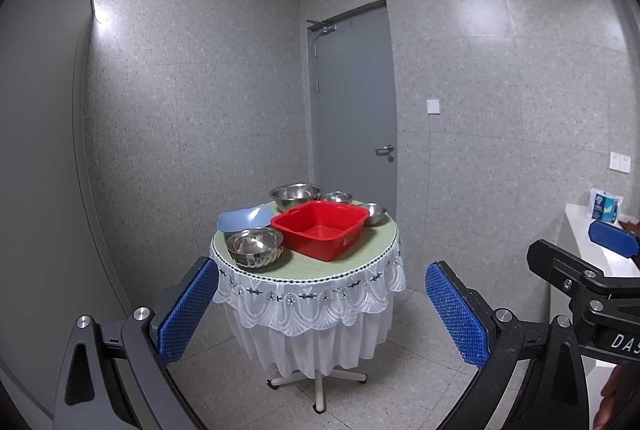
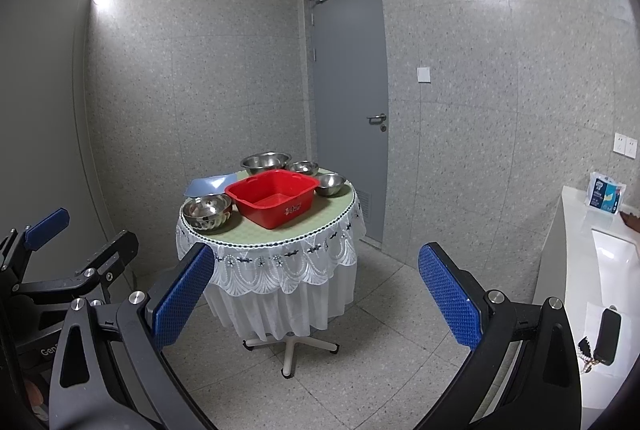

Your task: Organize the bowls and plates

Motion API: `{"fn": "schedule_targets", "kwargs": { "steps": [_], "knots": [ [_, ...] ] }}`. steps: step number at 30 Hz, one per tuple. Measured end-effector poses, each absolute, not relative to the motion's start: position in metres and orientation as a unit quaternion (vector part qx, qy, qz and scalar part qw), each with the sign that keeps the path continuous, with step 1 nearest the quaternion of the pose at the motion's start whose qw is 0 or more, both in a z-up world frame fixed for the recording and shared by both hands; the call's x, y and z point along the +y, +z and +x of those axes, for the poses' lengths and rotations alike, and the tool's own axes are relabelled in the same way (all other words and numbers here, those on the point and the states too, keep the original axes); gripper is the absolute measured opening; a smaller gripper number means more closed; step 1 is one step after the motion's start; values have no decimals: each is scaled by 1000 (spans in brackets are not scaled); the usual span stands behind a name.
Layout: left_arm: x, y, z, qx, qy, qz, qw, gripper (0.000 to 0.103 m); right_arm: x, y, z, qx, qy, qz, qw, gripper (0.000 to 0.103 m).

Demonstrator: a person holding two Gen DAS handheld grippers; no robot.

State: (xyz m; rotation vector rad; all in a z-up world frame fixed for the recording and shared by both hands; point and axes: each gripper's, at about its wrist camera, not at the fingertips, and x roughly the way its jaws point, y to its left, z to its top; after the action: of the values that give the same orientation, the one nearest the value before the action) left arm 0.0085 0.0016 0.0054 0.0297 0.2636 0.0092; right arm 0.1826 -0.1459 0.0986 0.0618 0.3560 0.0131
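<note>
Left wrist view: your left gripper (image 1: pixel 320 314) is spread wide, holding nothing, well short of the round table (image 1: pixel 360 250). On it: a red plastic basin (image 1: pixel 320 228) in the middle, mouth up, its long axis running from near-right to far-left. A ribbed steel bowl (image 1: pixel 255 246) sits just beside the basin's near-left side. A blue plate (image 1: pixel 244 218) sits behind that bowl, tilted, with its concave face toward you. A large steel bowl (image 1: pixel 295 194) stands at the back, and two small steel bowls (image 1: pixel 337 197) (image 1: pixel 374 213) at back-right. All the bowls are upright, so no long axis to align. The right gripper (image 1: pixel 614 240) shows at the frame edge.

Handling, my guess: the steel bowls are light, stiff and slick, so pinch the rim with one pad inside the wall and one outside. The plate looks like thin plastic, so take its raised edge. Nothing looks fragile.

Right wrist view: your right gripper (image 2: pixel 316 302) is also spread wide and empty, facing the same table (image 2: pixel 312 226). The basin (image 2: pixel 275 201) is centred and the ribbed bowl (image 2: pixel 208 211) is nearest on the left. The plate (image 2: pixel 210 183) shows only as a low sliver here. The left gripper (image 2: pixel 46 226) is at far left; I can't tell its opening from this angle.
</note>
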Motion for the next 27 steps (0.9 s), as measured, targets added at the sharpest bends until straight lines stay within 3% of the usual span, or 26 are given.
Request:
{"fn": "schedule_targets", "kwargs": {
  "steps": [27],
  "knots": [
    [-4,13,8,135,10,14,991,102,-151,103,189,182,13,31,983,103]
  ]
}}
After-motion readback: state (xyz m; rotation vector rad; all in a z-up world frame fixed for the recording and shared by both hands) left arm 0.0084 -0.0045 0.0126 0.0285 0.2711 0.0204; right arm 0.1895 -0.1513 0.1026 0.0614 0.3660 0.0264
